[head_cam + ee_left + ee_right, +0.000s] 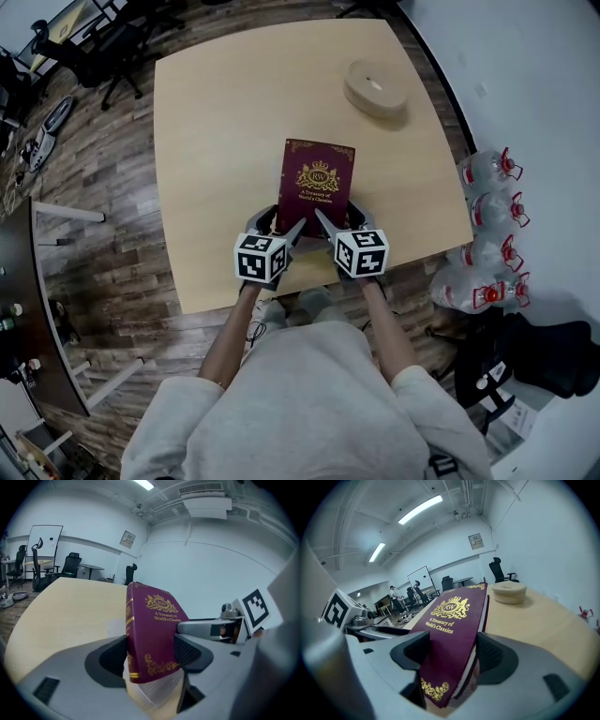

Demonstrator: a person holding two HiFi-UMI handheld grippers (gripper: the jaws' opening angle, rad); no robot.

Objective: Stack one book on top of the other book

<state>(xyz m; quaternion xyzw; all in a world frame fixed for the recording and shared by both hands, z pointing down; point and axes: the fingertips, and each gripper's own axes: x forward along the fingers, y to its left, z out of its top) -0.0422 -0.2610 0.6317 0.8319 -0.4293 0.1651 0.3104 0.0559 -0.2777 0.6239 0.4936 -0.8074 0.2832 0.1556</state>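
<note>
One maroon book (317, 183) with a gold crest on its cover shows over the tan table (216, 141), near the front edge. My left gripper (284, 223) is shut on its near left corner, and my right gripper (339, 217) is shut on its near right corner. In the left gripper view the book (152, 630) stands between the dark pads (190, 652) of the left gripper (150, 656), spine toward the camera. The right gripper (452, 658) clamps the cover and pages of the book (452, 630). I see no second book; anything under this one is hidden.
A round pale wooden box (375, 87) sits at the far right of the table, also seen as the box (509, 592) in the right gripper view. Water bottles (487, 225) stand on the floor to the right. Office chairs (103, 47) are at the far left.
</note>
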